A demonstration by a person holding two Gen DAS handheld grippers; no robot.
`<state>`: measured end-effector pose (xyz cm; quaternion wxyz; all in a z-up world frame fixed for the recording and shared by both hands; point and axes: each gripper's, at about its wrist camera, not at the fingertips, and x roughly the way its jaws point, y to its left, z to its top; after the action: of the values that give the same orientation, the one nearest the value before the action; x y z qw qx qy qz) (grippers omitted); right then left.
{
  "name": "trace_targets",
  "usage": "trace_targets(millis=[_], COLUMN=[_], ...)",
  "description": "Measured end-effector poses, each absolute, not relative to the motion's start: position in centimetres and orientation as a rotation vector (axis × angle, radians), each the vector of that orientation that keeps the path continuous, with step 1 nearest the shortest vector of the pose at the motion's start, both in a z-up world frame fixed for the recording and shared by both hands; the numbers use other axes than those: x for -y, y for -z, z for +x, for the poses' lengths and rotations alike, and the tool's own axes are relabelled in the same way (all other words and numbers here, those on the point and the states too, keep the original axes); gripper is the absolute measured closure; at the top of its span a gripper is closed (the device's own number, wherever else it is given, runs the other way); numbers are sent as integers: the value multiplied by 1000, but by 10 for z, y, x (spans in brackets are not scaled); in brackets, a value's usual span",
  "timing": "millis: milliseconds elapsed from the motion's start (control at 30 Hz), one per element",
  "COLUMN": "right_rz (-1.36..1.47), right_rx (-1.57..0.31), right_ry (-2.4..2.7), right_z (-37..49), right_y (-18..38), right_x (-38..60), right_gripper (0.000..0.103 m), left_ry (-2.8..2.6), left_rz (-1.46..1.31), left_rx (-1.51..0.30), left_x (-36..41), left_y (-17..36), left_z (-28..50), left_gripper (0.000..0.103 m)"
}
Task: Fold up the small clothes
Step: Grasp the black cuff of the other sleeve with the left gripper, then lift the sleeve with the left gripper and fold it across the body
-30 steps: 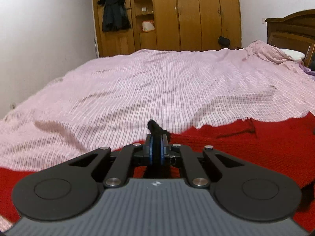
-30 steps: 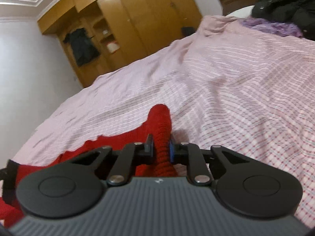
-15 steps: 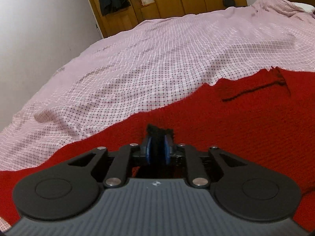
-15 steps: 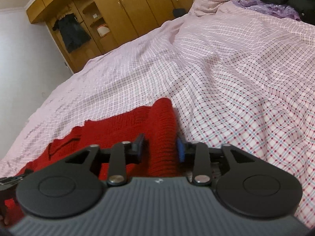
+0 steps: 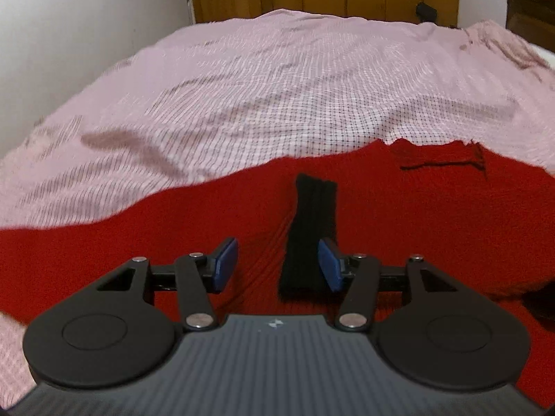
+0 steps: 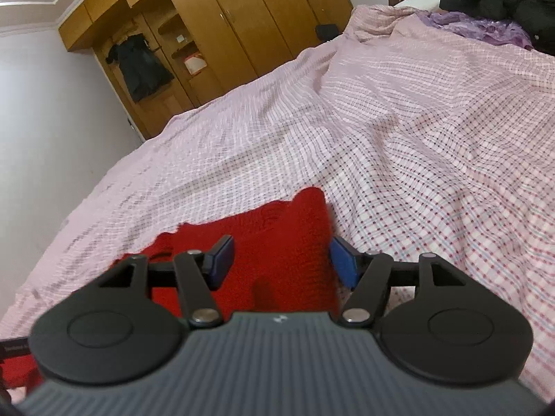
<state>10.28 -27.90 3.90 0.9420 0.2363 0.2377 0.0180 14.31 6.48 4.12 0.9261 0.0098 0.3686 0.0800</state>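
Observation:
A red knitted garment [image 5: 399,215] lies spread on the pink checked bedspread [image 5: 277,86]. In the left wrist view a black ribbed cuff [image 5: 312,228] lies on the red knit. My left gripper [image 5: 277,263] is just above it with its jaws opening; the cuff lies against the right blue pad [image 5: 329,268], the left pad stands apart. In the right wrist view the red garment [image 6: 284,242] has its folded edge between the jaws of my right gripper [image 6: 282,260], which are opening. Both blue pads stand clear of the knit.
Wooden wardrobes [image 6: 242,24] stand beyond the far side of the bed, with a dark coat [image 6: 138,66] hanging on one. Dark and purple clothes [image 6: 485,10] are piled at the bed's head on the right. A white wall [image 5: 69,34] runs along the left.
Both grippers have gone from shut to open. The left one let go of the black cuff, which now lies on the red knit. The right one released the red fold.

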Motion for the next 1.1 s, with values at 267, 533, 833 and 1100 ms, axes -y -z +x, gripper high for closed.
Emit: trace_targets(millis=[267,533,833,1100], right_rz=[500,451,437,421], right_rx=[-506,-539,-568,-664], right_ry=[-89,-192,-195,-152], right_z=[66,24,-23,-32], right_y=[-64,-84,-89,-64], right_x=[265,239,217,204], right_gripper=[38,38,36,36], left_ry=[-202,-263,-377,-467], left_rz=[-2,-14,-110,-268], left_rx=[-739,-707,-717,-712], left_x=[-91,-128,-180,-228], left_y=[-74,-95,-88,-73], left_z=[97,53,17,-3], left_gripper=[42,37,30,28])
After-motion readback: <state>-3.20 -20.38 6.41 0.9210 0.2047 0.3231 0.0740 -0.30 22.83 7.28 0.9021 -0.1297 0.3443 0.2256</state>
